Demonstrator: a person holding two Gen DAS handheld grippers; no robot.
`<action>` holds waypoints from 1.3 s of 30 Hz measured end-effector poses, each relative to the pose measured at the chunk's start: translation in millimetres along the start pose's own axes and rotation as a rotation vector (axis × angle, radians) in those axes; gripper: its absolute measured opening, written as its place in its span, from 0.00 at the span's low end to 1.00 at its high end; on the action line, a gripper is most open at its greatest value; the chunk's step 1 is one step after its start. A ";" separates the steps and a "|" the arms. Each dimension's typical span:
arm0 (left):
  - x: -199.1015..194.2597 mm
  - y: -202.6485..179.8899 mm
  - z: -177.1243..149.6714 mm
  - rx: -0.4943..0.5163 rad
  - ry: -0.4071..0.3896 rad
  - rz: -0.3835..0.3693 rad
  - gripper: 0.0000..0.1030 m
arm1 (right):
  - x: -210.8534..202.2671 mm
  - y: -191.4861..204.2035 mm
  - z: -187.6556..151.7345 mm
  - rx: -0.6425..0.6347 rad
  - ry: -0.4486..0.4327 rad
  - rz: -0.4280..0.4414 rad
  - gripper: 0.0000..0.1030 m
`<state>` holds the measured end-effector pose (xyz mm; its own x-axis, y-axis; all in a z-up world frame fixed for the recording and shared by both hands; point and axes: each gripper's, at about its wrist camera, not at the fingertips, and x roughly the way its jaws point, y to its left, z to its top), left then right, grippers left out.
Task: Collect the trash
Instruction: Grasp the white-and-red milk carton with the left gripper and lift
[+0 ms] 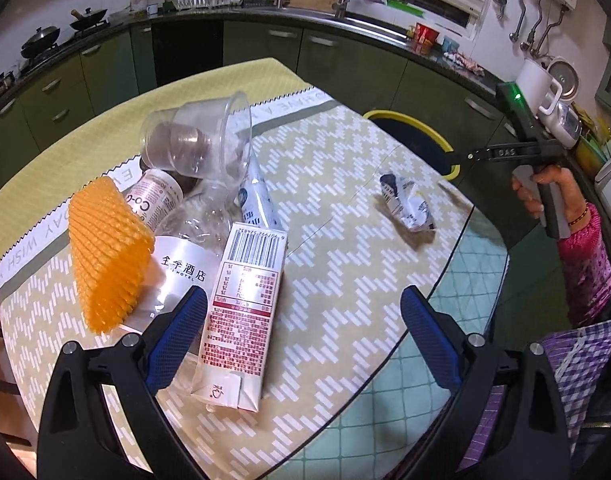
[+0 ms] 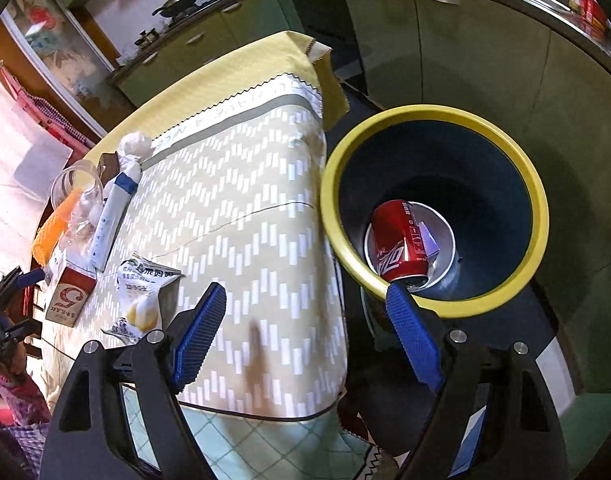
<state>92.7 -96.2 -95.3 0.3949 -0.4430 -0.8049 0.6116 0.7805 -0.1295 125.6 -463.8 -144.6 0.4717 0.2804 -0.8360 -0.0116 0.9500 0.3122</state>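
Observation:
My left gripper (image 1: 305,320) stands open low over a pile of trash on the table. A white and red drink carton (image 1: 245,312) lies flat between its fingers, close to the left pad, and neither pad presses on it. Beside the carton are an orange foam net (image 1: 109,252), a crushed clear bottle (image 1: 185,248), a clear plastic cup (image 1: 201,136) and a tube (image 1: 257,196). A crumpled wrapper (image 1: 405,204) lies apart to the right. My right gripper (image 2: 305,332) is open and holds nothing, above the table edge next to the yellow-rimmed bin (image 2: 433,120). A red can (image 2: 401,244) lies inside the bin.
A snack wrapper (image 2: 145,296) lies on the patterned tablecloth (image 2: 233,184) near the right gripper. The bin stands on the floor off the table's right end. Green kitchen cabinets (image 1: 345,56) and a sink counter run behind. A person's sleeve (image 1: 585,256) is at the right.

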 end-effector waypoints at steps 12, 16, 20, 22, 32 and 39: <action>18.5 6.5 -2.4 0.002 0.058 0.004 0.77 | 8.4 7.8 2.6 -0.021 0.009 0.012 0.79; 31.0 9.3 -6.9 -0.006 0.094 0.027 0.76 | 13.1 6.3 3.0 -0.016 0.018 0.010 0.79; 35.5 12.5 -8.8 -0.025 0.104 0.019 0.61 | 15.2 5.0 1.9 -0.012 0.021 0.014 0.79; 39.1 14.6 -9.9 -0.037 0.117 0.031 0.51 | 15.4 5.0 1.1 -0.012 0.022 0.017 0.79; 35.2 4.8 -12.8 -0.025 0.109 0.078 0.34 | 15.3 5.0 -2.7 -0.010 0.020 0.026 0.79; 13.8 -14.1 -2.2 0.015 0.064 0.069 0.34 | 7.8 6.6 -4.5 -0.013 0.001 0.037 0.79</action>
<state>88.1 -112.3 -105.8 0.3915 -0.3592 -0.8472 0.5951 0.8011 -0.0646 125.2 -454.7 -151.1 0.4699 0.3154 -0.8244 -0.0408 0.9407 0.3367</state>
